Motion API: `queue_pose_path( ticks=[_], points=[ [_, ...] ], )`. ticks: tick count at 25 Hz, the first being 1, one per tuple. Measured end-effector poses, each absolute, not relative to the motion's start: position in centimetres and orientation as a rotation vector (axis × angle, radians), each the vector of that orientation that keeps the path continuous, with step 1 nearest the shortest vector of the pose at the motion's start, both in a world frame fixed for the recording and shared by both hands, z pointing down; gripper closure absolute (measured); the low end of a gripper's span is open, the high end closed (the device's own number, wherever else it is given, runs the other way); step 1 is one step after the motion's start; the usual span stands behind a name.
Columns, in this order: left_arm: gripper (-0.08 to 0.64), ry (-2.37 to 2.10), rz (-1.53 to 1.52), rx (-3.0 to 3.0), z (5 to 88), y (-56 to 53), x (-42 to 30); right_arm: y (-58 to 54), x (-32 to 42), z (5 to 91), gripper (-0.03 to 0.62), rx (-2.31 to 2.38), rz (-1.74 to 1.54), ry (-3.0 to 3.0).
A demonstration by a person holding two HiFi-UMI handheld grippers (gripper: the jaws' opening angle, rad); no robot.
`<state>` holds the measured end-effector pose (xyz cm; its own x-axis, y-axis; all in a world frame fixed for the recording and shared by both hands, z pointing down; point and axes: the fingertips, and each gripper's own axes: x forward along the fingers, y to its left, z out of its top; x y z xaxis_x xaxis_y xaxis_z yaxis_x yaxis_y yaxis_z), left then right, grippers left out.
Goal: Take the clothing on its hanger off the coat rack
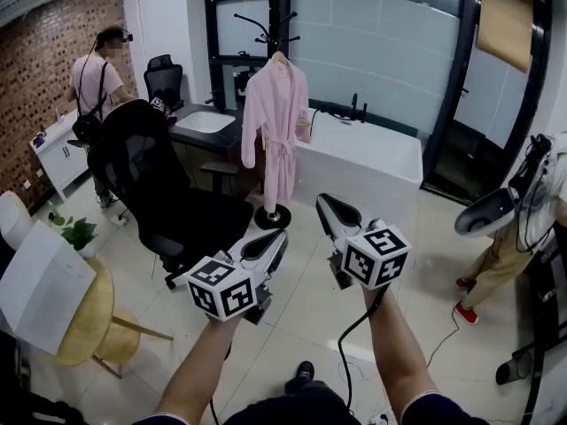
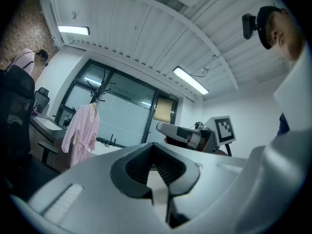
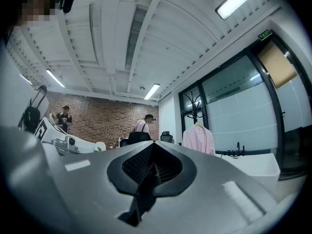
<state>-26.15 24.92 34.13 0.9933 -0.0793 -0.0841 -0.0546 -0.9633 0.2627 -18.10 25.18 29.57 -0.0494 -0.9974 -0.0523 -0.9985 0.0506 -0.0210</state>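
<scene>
A pink robe hangs on a wooden hanger from a black coat rack at the far middle of the room. Both grippers are held low in front of me, well short of the robe. My left gripper is shut and empty, pointing up towards the rack's base. To its right, my right gripper is also shut with nothing in it. The left gripper view has the robe far off at the left beyond the shut jaws. In the right gripper view the robe hangs right of the shut jaws.
A black office chair stands left of the rack, a white tub-like counter right of it. A round wooden table and a plant are at the left. One person stands far left, another at the right edge.
</scene>
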Motion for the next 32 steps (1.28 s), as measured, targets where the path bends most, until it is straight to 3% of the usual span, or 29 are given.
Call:
queue_pose_path(
  ticks=[32],
  points=[
    [0.548,-0.068,-0.098,2.884,34.2,14.2,-1.4,15.8,5.4,30.4,0.591,-2.176,0.012,2.235]
  ],
)
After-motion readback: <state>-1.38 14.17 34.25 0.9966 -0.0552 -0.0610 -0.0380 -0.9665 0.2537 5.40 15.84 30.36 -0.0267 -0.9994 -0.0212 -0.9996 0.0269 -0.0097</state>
